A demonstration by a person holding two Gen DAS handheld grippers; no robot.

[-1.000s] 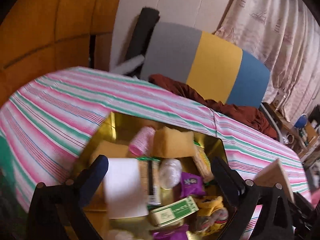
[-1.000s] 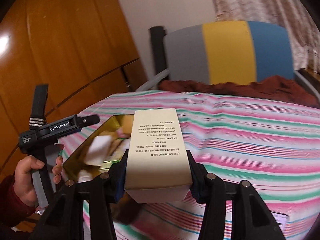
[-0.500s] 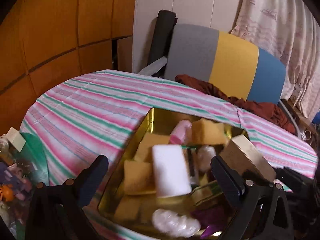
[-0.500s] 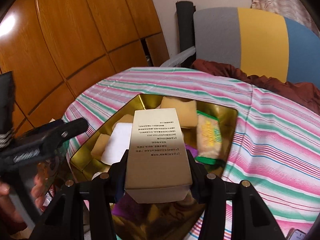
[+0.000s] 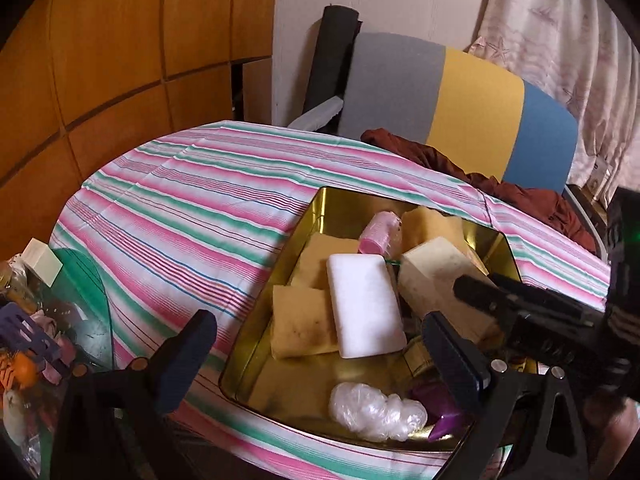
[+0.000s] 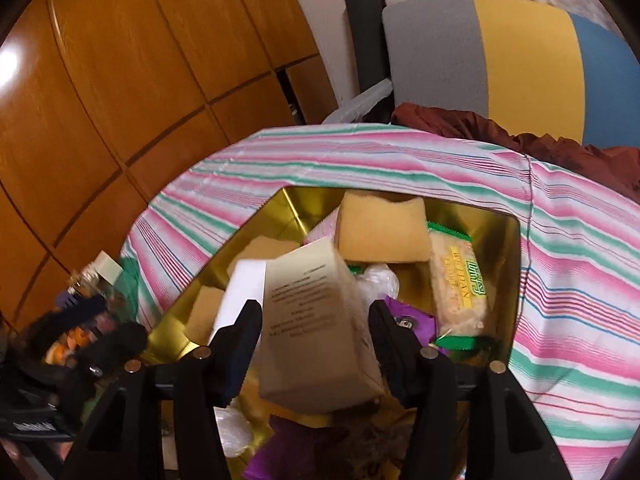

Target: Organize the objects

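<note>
A gold tin [image 5: 276,308] sits on the striped tablecloth [image 5: 192,200], holding yellow sponges [image 5: 300,328], a white block [image 5: 362,308], a pink roll [image 5: 378,234], a clear plastic wad [image 5: 372,406] and snack packets [image 6: 460,284]. My right gripper [image 6: 314,330] is over the tin with a beige printed box [image 6: 316,328] between its jaws; the box is tilted and blurred, and the jaws look slightly apart from it. The box also shows in the left wrist view [image 5: 440,276]. My left gripper [image 5: 320,352] is open and empty at the tin's near edge.
A grey, yellow and blue chair [image 5: 460,100] with a dark red cloth [image 5: 500,188] stands behind the table. A cluttered green-edged glass surface [image 5: 72,320] with small items lies at the left. Wooden panels [image 5: 100,40] form the left wall.
My right gripper has come down over the tin and the box has tilted between its jaws. My left gripper has drawn back toward the tin's near-left edge.
</note>
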